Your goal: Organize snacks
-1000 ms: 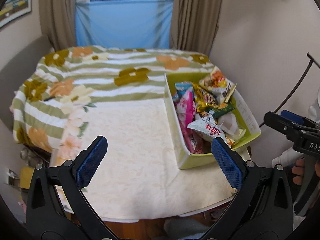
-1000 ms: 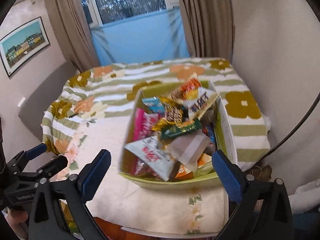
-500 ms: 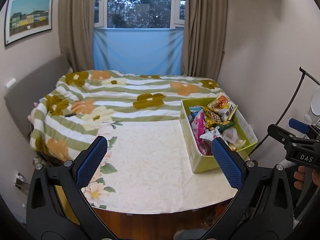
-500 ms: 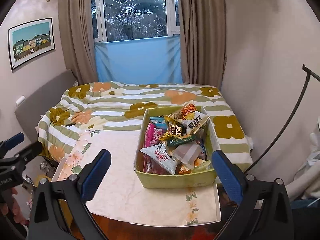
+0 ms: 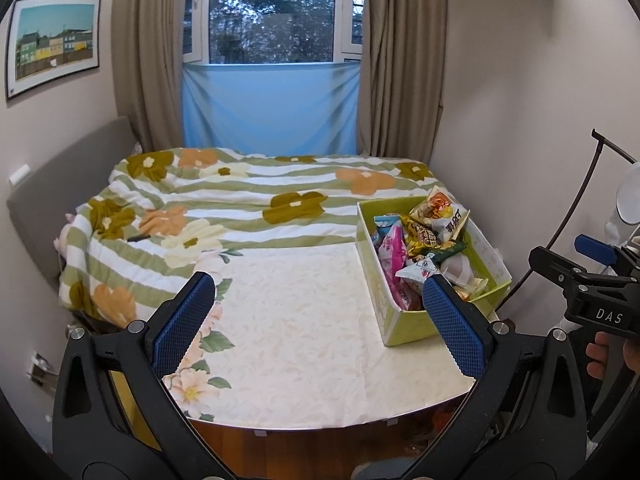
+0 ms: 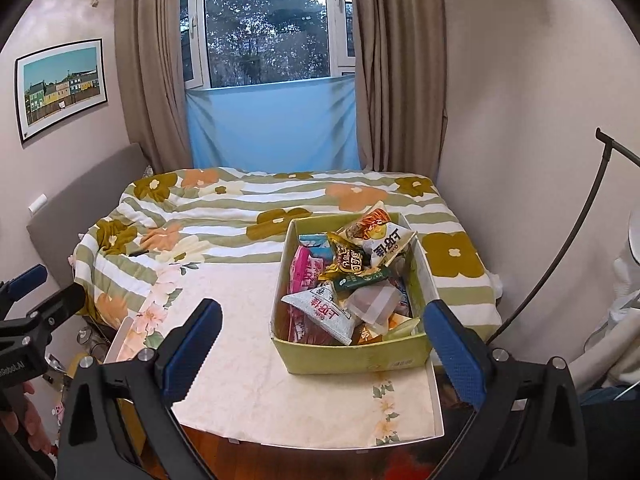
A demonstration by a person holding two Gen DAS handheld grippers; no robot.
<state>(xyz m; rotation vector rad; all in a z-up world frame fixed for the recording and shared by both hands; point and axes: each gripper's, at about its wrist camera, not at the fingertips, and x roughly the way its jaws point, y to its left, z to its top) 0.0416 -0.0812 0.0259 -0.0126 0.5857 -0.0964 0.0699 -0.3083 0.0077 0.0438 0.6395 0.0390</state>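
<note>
Nearest the cameras, the left gripper (image 5: 320,318) hangs over the bare front of the table (image 5: 304,344) with its blue pads spread wide and nothing between them, and the right gripper (image 6: 320,344) is just as released, its fingers splayed either side of the near wall of the green box (image 6: 352,356). Both tools sit back from the table edge, well short of any packet. Inside that box, at the right end of the table, the snacks (image 6: 352,280) are heaped in a loose jumble: a grey-white triangular pouch (image 6: 322,312) lies on top at the front, a pink bag (image 6: 302,270) stands on edge along the left wall, and an orange-and-white chip bag (image 6: 378,236) pokes above the far rim. Here is the worry: these are slick, puffy wrappers leaning on each other, so a pinch on one corner could slide off, or drag a neighbour out and spill it over the rim. The box also looks light, so a snagged packet might tug it toward the table's right edge. Beyond the table lies the flowered bedspread (image 5: 240,200), then the blue cloth under the window (image 5: 272,8).
</note>
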